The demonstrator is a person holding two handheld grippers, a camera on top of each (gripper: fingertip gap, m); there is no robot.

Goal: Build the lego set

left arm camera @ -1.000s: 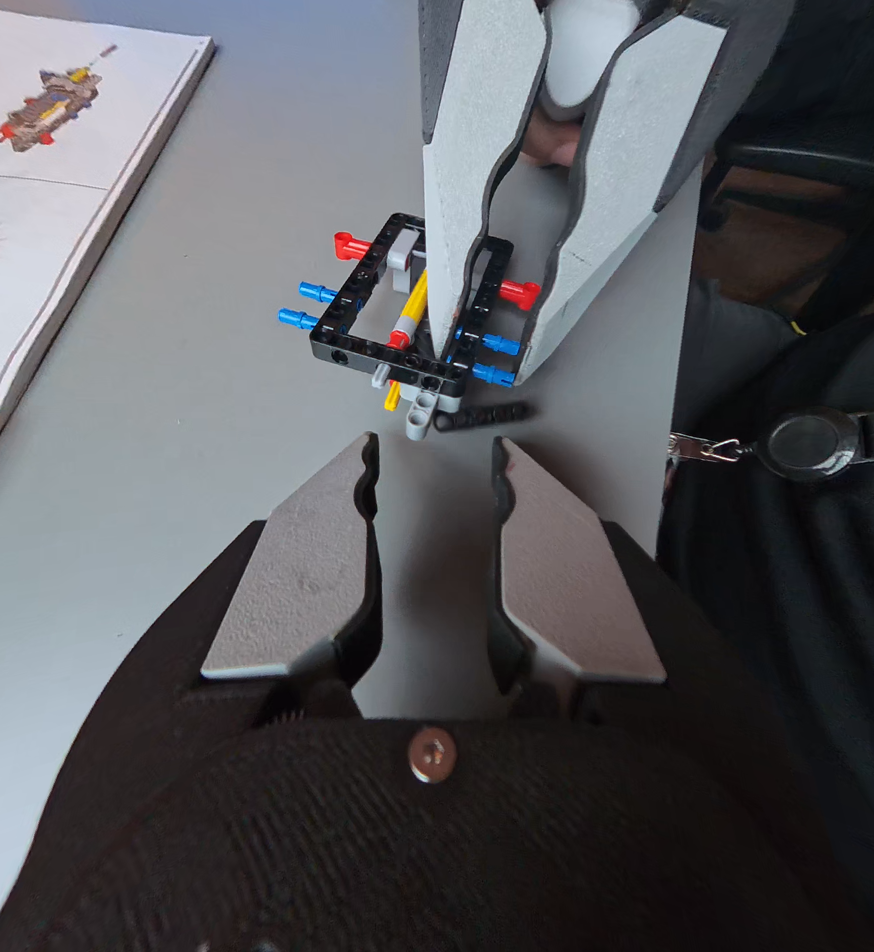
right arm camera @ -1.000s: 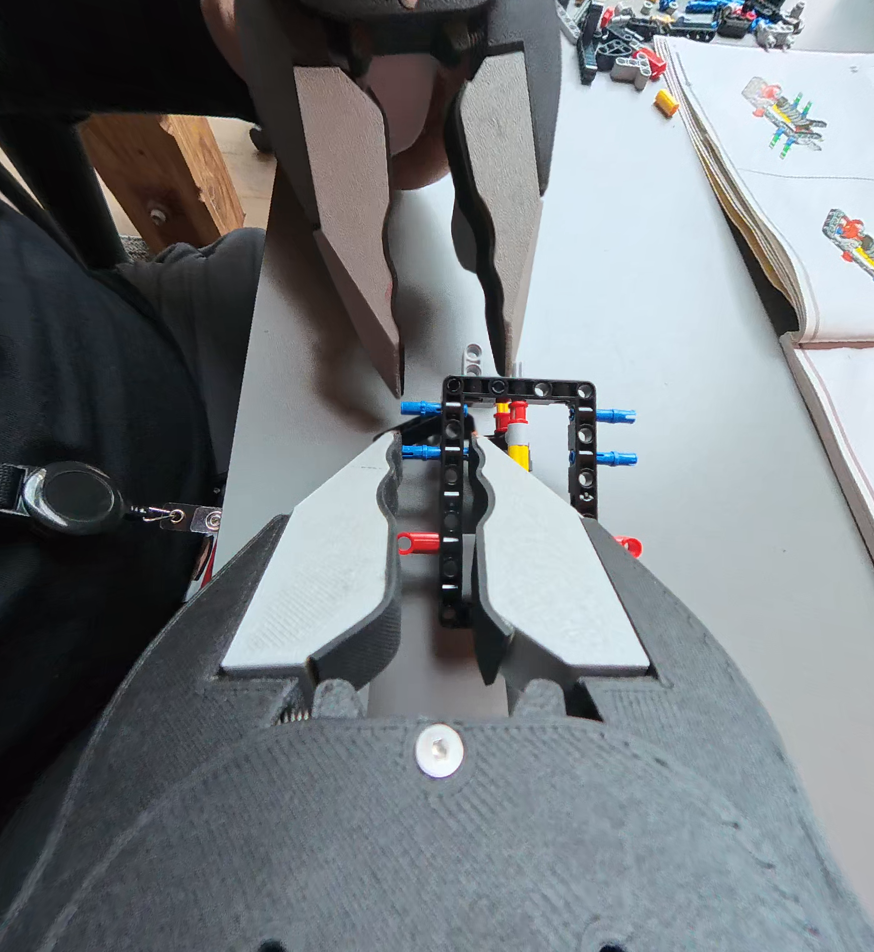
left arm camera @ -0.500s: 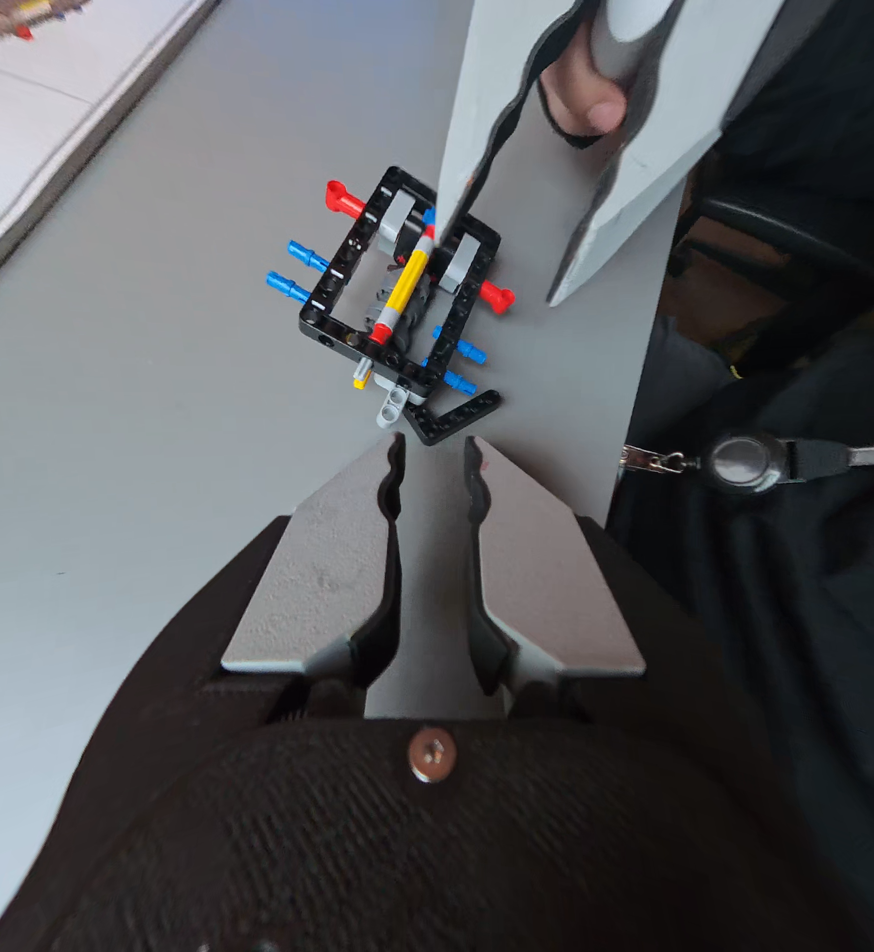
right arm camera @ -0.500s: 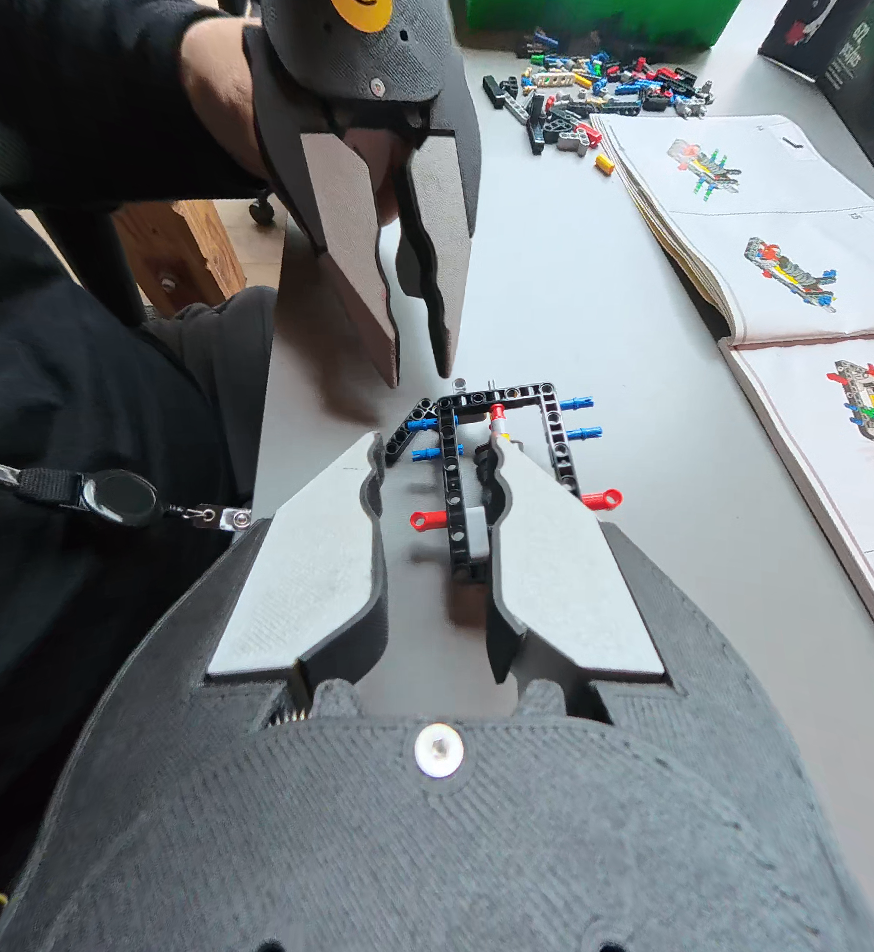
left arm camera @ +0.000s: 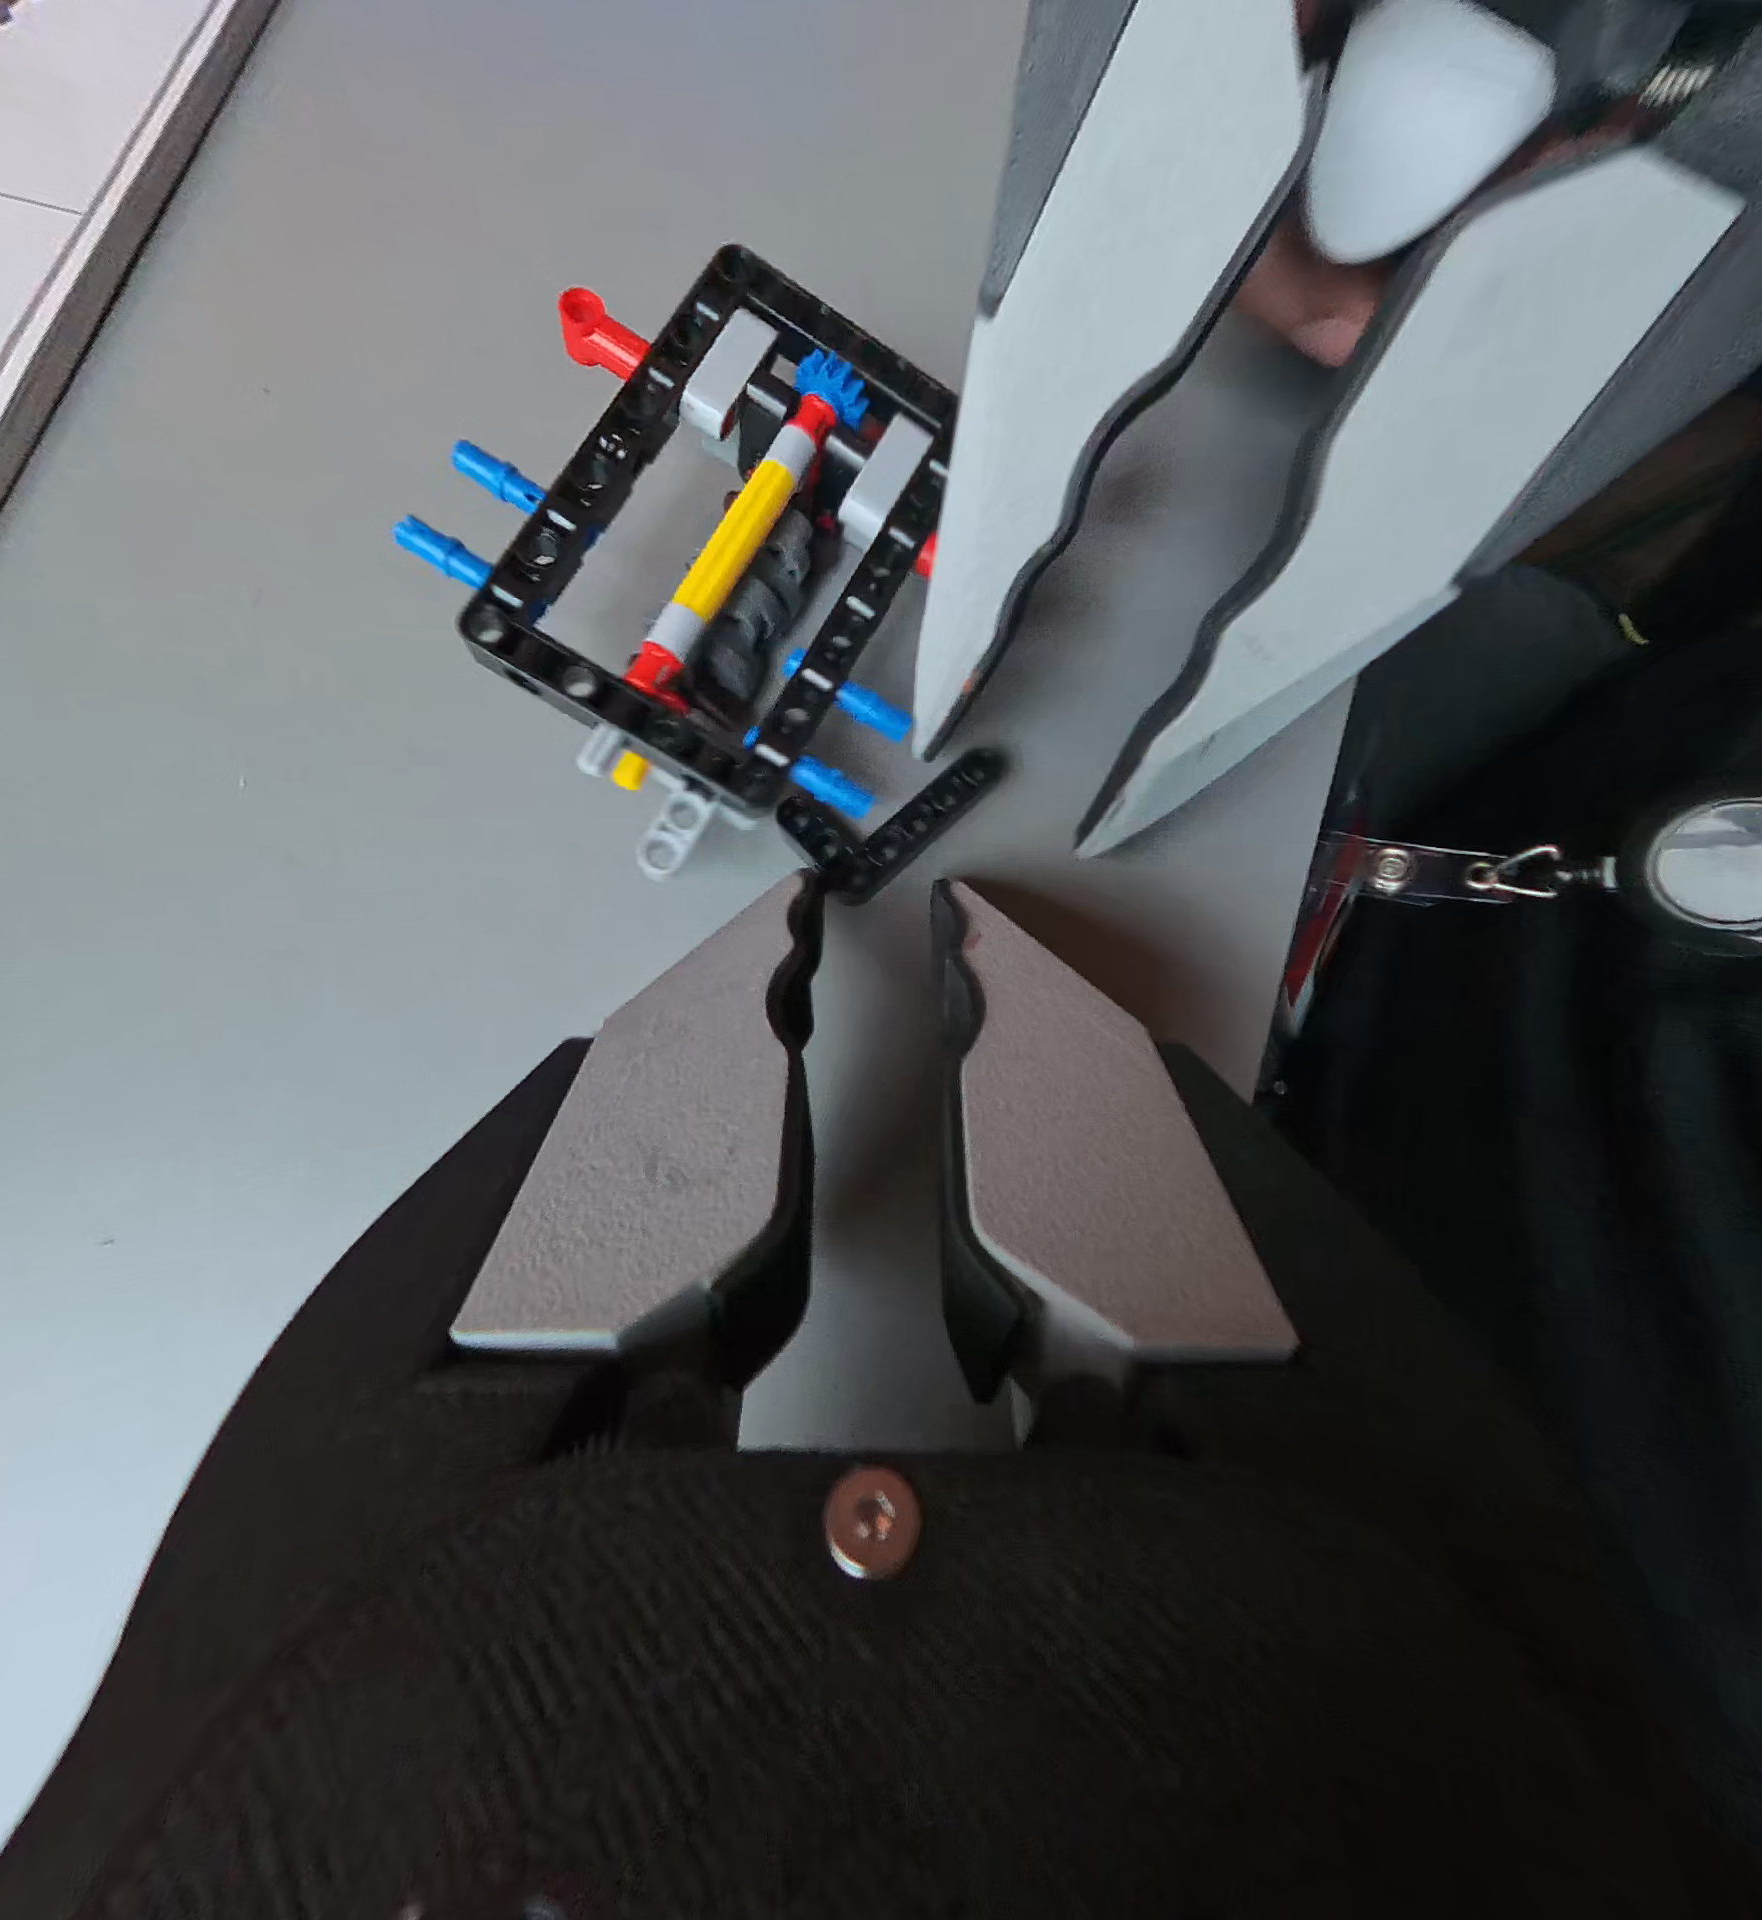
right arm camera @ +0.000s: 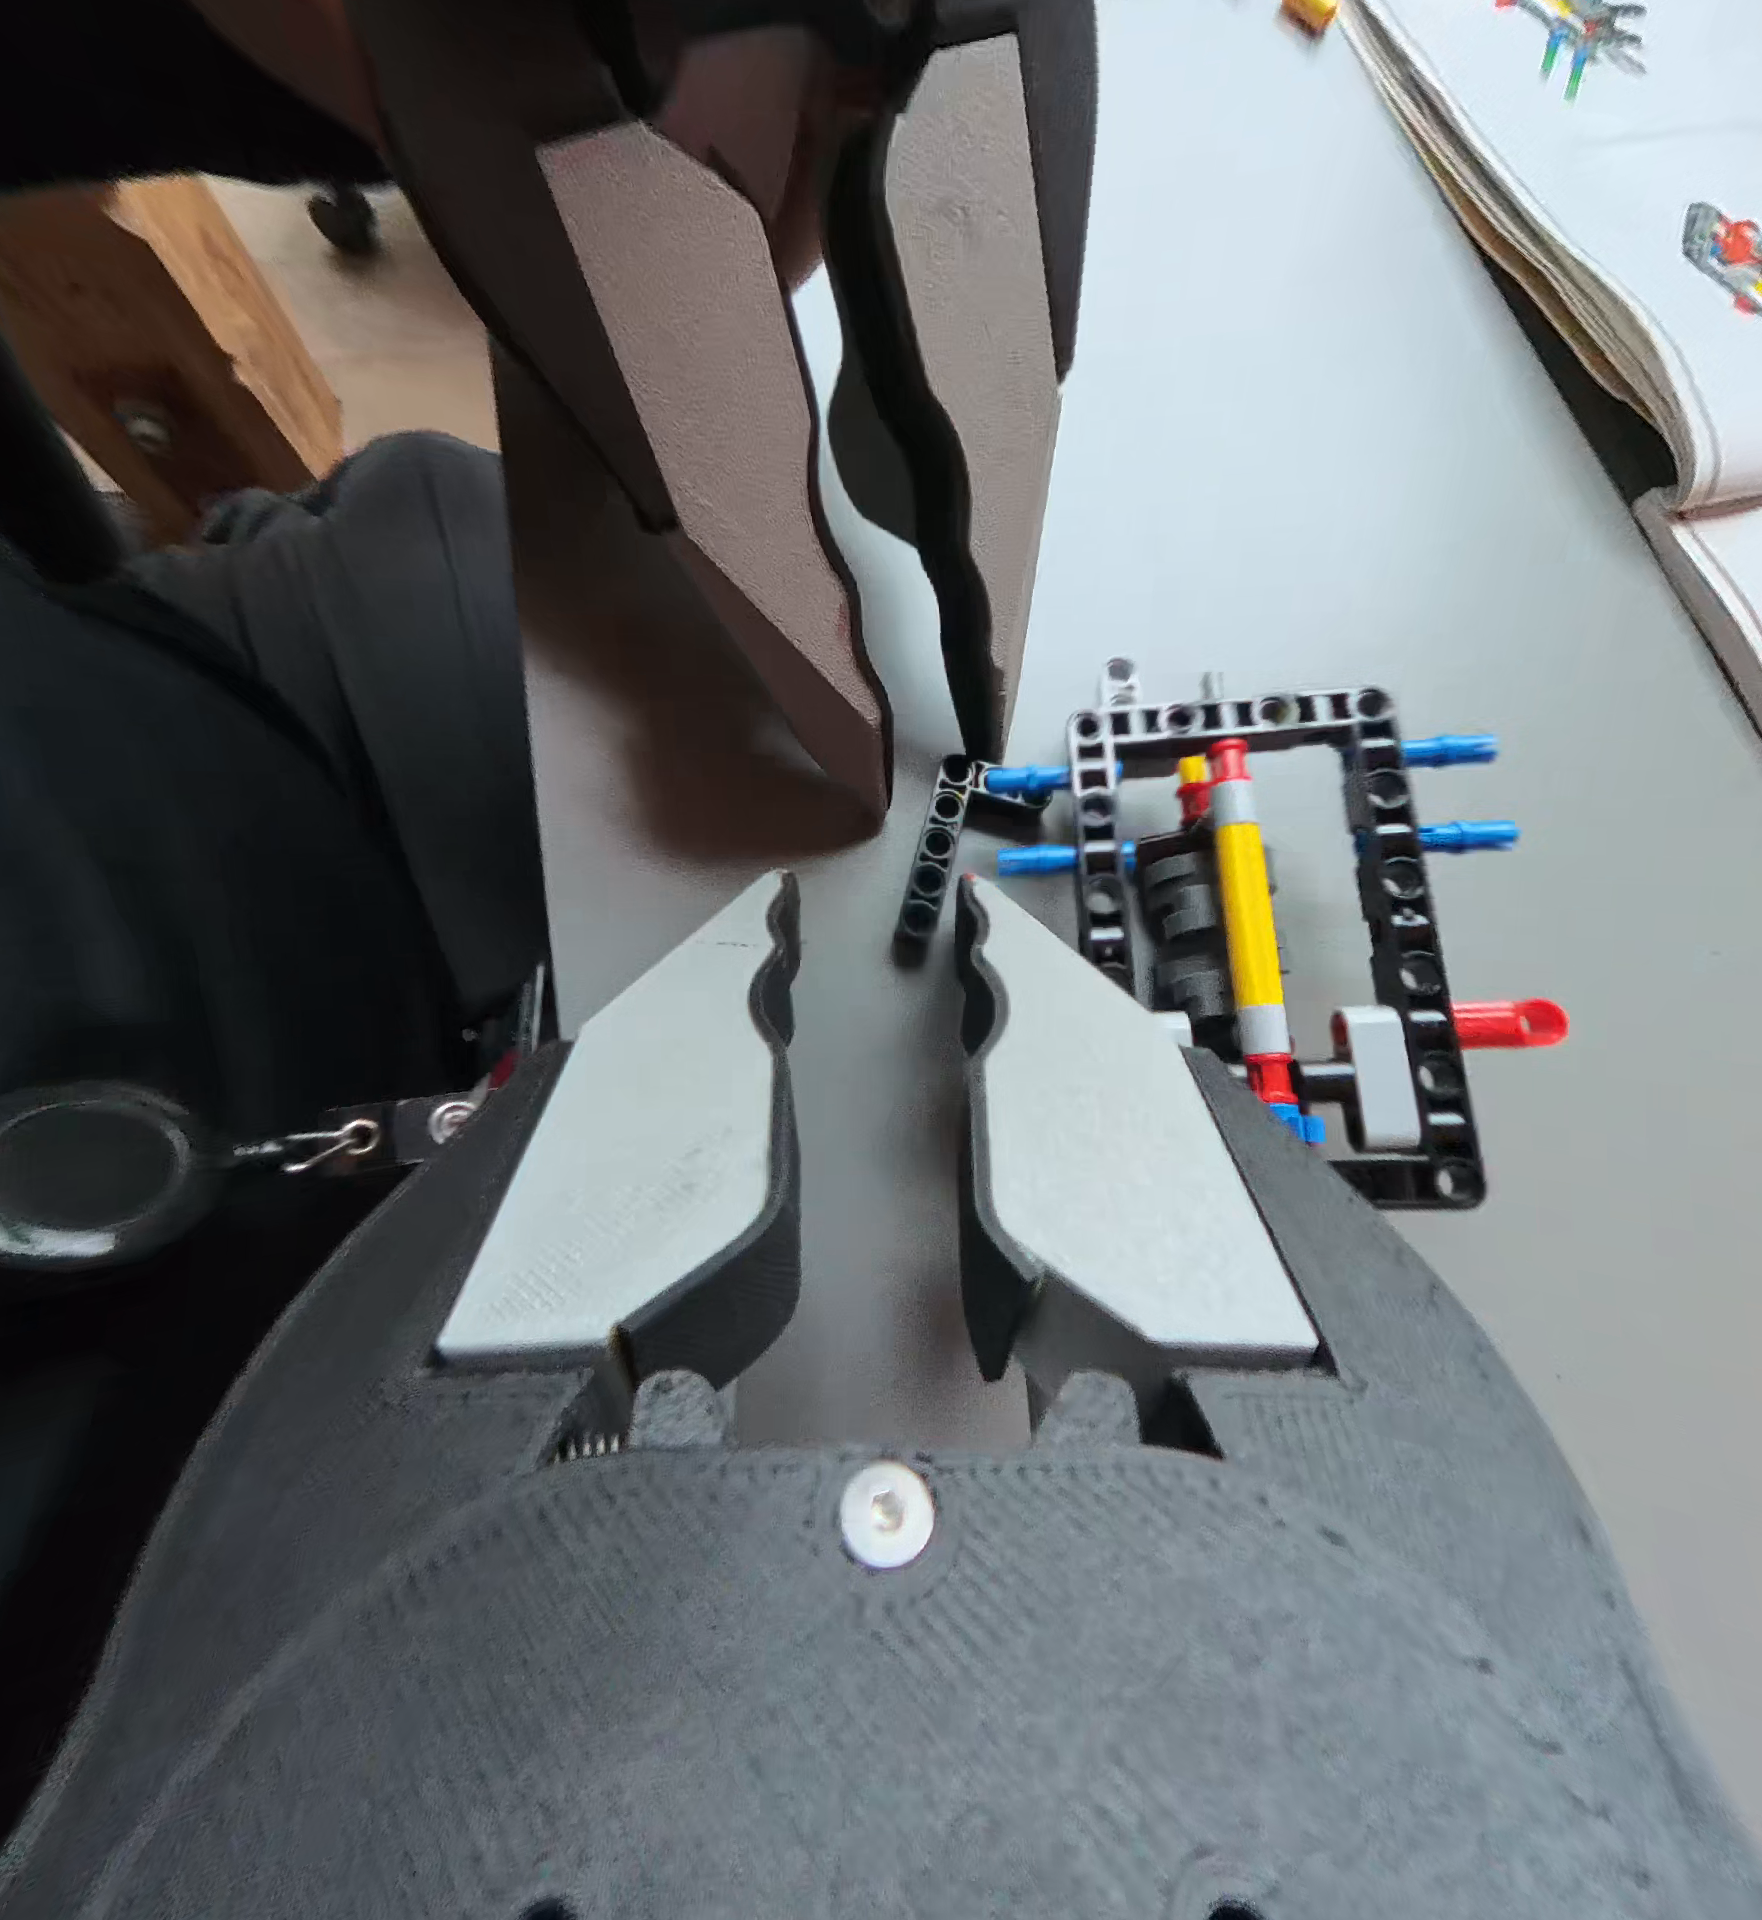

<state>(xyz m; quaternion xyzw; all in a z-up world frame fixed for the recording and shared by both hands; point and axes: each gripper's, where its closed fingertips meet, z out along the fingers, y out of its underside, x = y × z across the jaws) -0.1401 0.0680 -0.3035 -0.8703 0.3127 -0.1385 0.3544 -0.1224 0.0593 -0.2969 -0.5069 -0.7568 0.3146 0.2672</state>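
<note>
Between both claws lies the black L-shaped beam (right arm camera: 937, 854), touching the table (left arm camera: 181, 935). Right gripper (right arm camera: 875, 902), open and empty, has left the black frame assembly (right arm camera: 1272, 935); left gripper (left arm camera: 872, 894), open, has come closer.

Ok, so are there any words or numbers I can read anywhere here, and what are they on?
None can be read.
Instruction booklet: only coloured pictures of the model show, and they are blurred; any print is too small to read.
Badge reel: no writing shows.
Lego frame: no writing or numbers show.
</note>
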